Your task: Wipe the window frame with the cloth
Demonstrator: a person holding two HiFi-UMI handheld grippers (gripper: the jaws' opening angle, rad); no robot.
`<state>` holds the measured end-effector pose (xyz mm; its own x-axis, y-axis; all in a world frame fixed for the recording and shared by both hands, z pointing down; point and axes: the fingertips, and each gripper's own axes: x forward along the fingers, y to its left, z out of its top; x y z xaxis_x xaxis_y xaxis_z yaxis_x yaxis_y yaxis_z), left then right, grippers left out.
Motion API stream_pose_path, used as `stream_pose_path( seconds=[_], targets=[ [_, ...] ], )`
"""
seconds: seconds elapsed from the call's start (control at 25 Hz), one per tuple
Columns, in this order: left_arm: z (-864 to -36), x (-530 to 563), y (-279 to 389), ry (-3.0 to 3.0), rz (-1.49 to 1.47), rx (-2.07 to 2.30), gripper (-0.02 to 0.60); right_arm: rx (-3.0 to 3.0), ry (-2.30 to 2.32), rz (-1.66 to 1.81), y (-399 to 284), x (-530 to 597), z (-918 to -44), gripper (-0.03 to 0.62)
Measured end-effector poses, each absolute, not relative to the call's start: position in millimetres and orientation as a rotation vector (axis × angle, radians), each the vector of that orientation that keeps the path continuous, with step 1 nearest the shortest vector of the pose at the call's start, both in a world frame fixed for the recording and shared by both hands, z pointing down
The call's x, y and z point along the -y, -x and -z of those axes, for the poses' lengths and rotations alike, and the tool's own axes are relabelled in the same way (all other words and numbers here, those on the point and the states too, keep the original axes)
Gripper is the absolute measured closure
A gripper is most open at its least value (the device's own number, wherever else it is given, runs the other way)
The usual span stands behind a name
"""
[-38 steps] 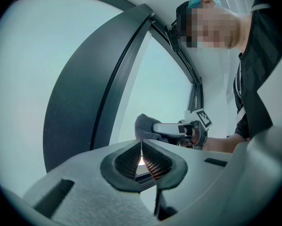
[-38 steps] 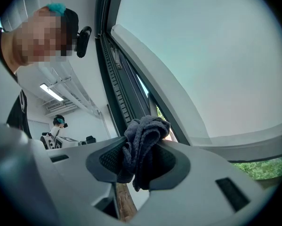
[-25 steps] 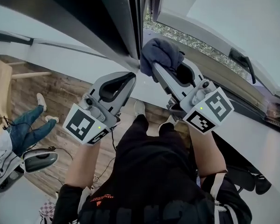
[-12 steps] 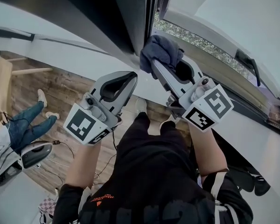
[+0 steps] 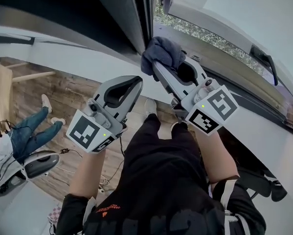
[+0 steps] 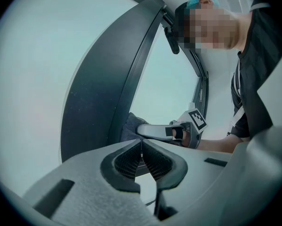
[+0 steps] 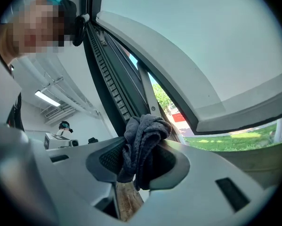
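Pinching bunched dark grey cloth (image 7: 143,138), right gripper (image 5: 157,68) fingers clamp its lower part; rest of bundle bulges above tips. Cloth sits against lower end of dark window frame (image 5: 136,23), beside gap to open white sash (image 5: 224,9). Left gripper (image 6: 141,144) fingers pressed together, nothing between them; held just left of right gripper, tips near frame, apart from cloth. Below: wooden floor (image 5: 73,99), another person's jeans-clad legs (image 5: 26,131) at far left. Beyond opening: gravel (image 5: 185,29), green grass (image 7: 225,141).

Window frame (image 5: 134,18) close ahead
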<state>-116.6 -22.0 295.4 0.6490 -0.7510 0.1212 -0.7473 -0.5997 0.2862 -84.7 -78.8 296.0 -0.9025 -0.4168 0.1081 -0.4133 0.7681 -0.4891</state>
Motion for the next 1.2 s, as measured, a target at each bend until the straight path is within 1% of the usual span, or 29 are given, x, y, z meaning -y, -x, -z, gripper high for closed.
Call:
stream_pose_path(
  seconds=[0.68,1.2],
  targets=[
    [-325.0,20.2,108.1,-2.522,-0.044,1.16,0.557,-2.933,0.762,0.937,86.4,79.4,-349.2,0.467],
    [-338.8,13.3,109.4,-2.502,-0.051,1.147,0.557,-2.999,0.932,0.921,88.4,80.2,-378.5,0.467]
  ],
)
